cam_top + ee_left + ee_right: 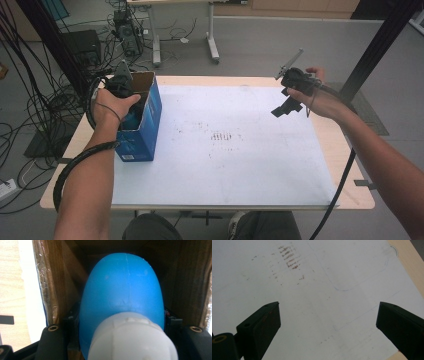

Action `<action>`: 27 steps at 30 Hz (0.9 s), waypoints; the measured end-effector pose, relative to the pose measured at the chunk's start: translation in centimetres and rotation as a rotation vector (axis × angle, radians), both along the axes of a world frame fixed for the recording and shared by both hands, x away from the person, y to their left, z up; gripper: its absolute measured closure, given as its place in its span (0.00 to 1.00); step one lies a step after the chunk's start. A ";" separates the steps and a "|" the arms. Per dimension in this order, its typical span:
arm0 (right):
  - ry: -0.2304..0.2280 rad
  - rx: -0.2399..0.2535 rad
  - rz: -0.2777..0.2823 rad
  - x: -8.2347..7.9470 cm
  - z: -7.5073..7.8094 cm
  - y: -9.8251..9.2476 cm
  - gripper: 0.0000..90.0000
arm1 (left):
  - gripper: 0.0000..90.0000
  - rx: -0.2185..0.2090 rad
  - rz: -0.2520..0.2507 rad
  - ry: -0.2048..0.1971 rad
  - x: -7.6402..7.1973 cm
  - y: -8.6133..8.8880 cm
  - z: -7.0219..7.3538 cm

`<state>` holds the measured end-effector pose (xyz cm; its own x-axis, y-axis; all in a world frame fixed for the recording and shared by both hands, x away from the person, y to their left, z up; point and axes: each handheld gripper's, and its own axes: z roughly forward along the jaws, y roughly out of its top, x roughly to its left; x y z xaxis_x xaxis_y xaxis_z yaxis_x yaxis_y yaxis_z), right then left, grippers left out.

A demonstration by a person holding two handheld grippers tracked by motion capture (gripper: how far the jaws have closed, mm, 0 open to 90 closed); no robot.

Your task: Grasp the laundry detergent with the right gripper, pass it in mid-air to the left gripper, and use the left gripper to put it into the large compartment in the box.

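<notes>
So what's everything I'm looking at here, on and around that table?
Box: one, blue, open-topped, table's left side.
Bottle: one, blue with white cap, inside the box, gripped.
Sheet: one, white, smudged, covering the table.
Table: one, light wood.
Desk: one, white legs, behind.
Cables: many, black, floor at left.
Left hand-held gripper: black, reaching into the box, shut on the bottle.
Right hand-held gripper: black, open above the sheet.

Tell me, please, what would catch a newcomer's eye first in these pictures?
Most striking is the blue box standing open at the left edge of the white sheet, with the left gripper reaching down into it. In the left gripper view its jaws are closed on a blue bottle with a white cap, inside the box's brown walls. The right gripper hovers open over the sheet's far right corner, holding nothing.
</notes>
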<state>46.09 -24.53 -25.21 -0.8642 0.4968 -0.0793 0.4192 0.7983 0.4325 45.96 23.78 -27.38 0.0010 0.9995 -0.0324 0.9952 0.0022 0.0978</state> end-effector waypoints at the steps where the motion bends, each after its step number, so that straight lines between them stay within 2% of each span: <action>1: 0.000 0.000 0.000 0.0 0.0 0.0 0.06 | 0.41 0.000 0.000 -0.001 0.0 0.0 0.0; 27: -0.009 0.001 0.001 -0.1 0.4 -0.1 0.06 | 0.41 0.003 -0.003 -0.006 0.0 -0.1 0.0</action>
<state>45.99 -24.65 -24.83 -0.8641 0.4958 -0.0865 0.4144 0.7984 0.4368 45.92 23.71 -27.40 0.0038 0.9996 -0.0290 0.9946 -0.0008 0.1042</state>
